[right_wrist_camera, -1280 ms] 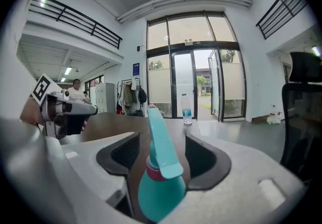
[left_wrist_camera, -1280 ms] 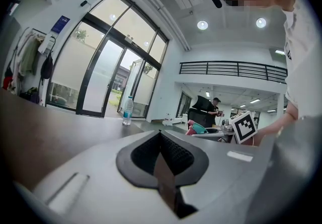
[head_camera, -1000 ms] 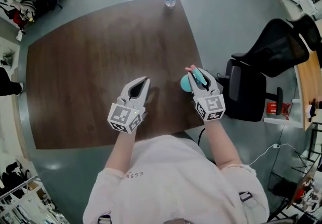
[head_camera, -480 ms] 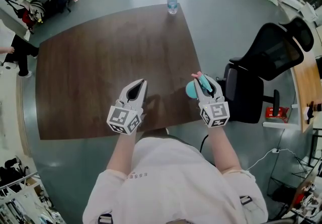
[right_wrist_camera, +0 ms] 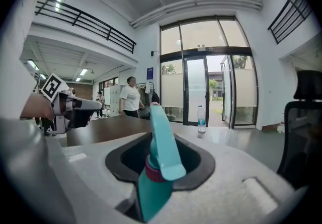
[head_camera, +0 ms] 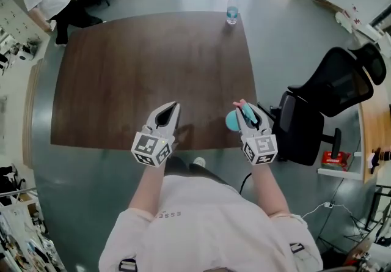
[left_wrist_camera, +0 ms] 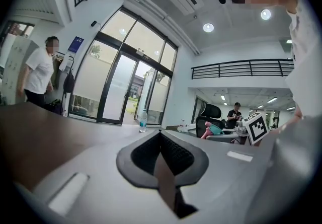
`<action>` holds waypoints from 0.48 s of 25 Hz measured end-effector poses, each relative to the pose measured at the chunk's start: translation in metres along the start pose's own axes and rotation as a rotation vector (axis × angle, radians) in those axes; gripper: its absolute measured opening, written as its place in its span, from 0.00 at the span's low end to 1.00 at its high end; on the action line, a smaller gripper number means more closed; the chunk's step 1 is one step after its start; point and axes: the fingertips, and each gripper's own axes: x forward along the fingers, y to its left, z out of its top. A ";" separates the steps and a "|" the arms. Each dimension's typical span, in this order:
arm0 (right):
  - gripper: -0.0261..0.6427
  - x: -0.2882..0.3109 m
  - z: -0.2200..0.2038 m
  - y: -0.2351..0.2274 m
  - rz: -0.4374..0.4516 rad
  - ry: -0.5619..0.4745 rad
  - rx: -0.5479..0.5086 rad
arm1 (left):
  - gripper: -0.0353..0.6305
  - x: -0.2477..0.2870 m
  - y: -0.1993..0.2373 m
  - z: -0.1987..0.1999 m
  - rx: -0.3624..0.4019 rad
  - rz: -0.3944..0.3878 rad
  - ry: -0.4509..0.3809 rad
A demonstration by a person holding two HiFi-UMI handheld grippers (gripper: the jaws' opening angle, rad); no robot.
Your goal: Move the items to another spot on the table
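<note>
Carry step: our right claw (head_camera: 244, 110) pinches the teal spray bottle (head_camera: 231, 120) near the bench (head_camera: 146, 63) edge; the left claw (head_camera: 172, 108) is pressed together, empty. Next we pick a spot, lower, release.

light: bright, ceiling lamps | edges: fisheye-warped | focus: sharp

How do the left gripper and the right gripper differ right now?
The left gripper has its jaws together with nothing between them; the right gripper is clamped on a teal spray bottle. The left gripper hangs over the table by its near edge; the right gripper is by the near right corner. Both point toward the table's far side.
</note>
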 end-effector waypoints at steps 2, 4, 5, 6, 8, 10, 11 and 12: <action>0.20 0.009 0.002 0.014 0.031 0.003 -0.005 | 0.06 -0.015 0.011 0.004 0.005 0.033 -0.014; 0.20 0.019 0.010 0.030 0.070 -0.001 -0.015 | 0.06 -0.033 0.023 0.010 0.011 0.076 -0.027; 0.20 0.024 0.016 0.038 0.091 -0.005 -0.023 | 0.06 -0.042 0.030 0.014 0.014 0.101 -0.032; 0.20 0.029 0.022 0.047 0.114 -0.008 -0.033 | 0.06 -0.051 0.037 0.017 0.015 0.128 -0.038; 0.20 0.042 0.031 0.069 0.154 -0.011 -0.053 | 0.06 -0.076 0.057 0.022 0.009 0.180 -0.052; 0.20 0.056 0.037 0.100 0.190 -0.008 -0.066 | 0.06 -0.108 0.082 0.024 -0.004 0.233 -0.069; 0.20 0.063 0.039 0.119 0.208 -0.005 -0.071 | 0.06 -0.128 0.096 0.025 -0.012 0.260 -0.077; 0.20 0.070 0.040 0.138 0.226 -0.002 -0.078 | 0.06 -0.148 0.110 0.024 -0.021 0.286 -0.084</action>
